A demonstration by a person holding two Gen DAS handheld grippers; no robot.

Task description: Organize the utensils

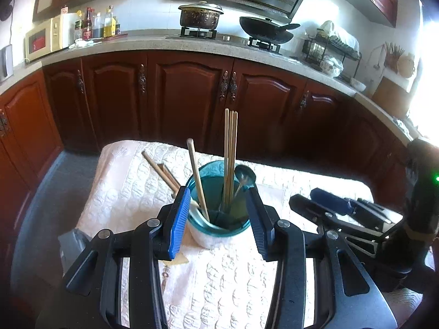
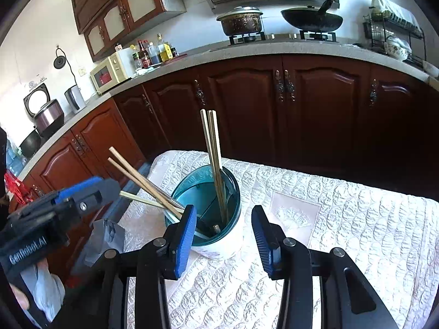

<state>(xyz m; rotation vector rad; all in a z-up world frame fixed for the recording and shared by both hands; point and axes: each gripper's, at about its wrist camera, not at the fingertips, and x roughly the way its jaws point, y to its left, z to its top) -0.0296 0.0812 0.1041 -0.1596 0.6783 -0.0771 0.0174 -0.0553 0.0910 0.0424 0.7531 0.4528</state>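
Utensil holder point(image 1: 219, 219) upright on quilted table point(image 2: 356, 219), near far-left corner. Chopstick bundle point(image 1: 230, 159) stands near vertical, tips up; spoon point(image 1: 245, 176) bowl up; other sticks point(image 2: 142, 181) lean left over rim. L gripper point(image 1: 219, 219) jaws wide, astride holder, not touching. R gripper point(image 2: 225, 235) jaws apart, empty.

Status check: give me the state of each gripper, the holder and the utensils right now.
Left gripper: open, holding nothing.
Right gripper: open, holding nothing.
Teal-rimmed white utensil holder: upright on the quilted cloth.
Wooden chopsticks: standing inside the holder.
Metal spoon: in the holder, bowl up.
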